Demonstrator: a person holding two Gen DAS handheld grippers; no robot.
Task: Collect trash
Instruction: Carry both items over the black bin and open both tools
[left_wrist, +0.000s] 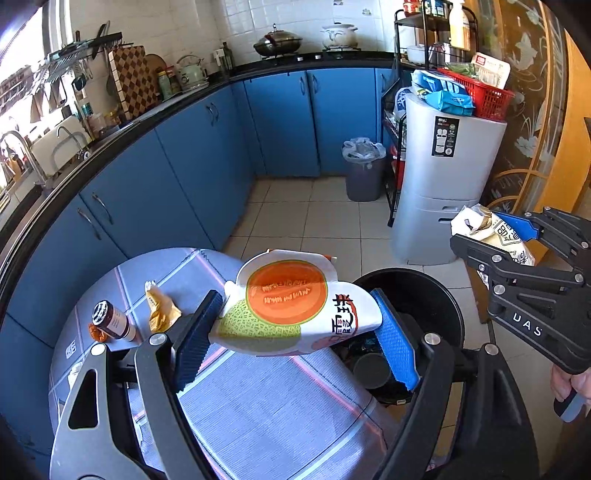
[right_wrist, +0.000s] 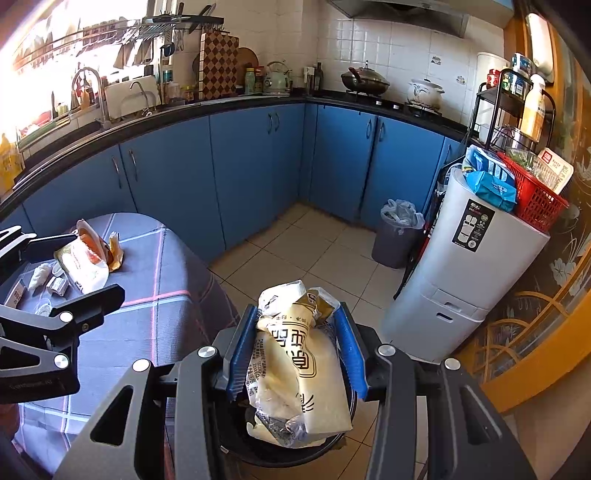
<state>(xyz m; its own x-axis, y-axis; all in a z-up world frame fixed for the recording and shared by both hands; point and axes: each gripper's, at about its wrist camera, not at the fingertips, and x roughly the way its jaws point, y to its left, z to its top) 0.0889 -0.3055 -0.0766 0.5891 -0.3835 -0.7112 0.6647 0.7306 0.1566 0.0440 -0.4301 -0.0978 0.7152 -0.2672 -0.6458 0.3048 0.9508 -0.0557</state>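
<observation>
Trash in transit: two wrappers, each pinched in a hand-held gripper, poised at the black bin (left_wrist: 443, 295) beside the table (left_wrist: 258, 413). Left hand-held gripper (left_wrist: 295, 328): jaws set wide, pads pressing both ends of the melon-print packet (left_wrist: 288, 306), which spans the gap and hangs over the table edge, with the bin's mouth just beyond and to the right of the blue pad. Right hand-held gripper (right_wrist: 295, 350): jaws about half closed on the crumpled cream bag (right_wrist: 299, 369), held directly above the bin's opening, as the right wrist view shows.

Step in hand, as judged: carry-over finished for the right piece, nearly so for the left. Next move calls for parting the right jaws so the bag falls inside the rim, then shifting the left packet fully over the opening before release; the wide, light packet could catch on the rim.

Pose: both tools tilt downward and forward; a hand (left_wrist: 569, 380) grips the right tool's handle. Further litter, including a yellow wrapper (left_wrist: 160, 310) and a small jar (left_wrist: 112, 321), lies on the table left of the left tool.
</observation>
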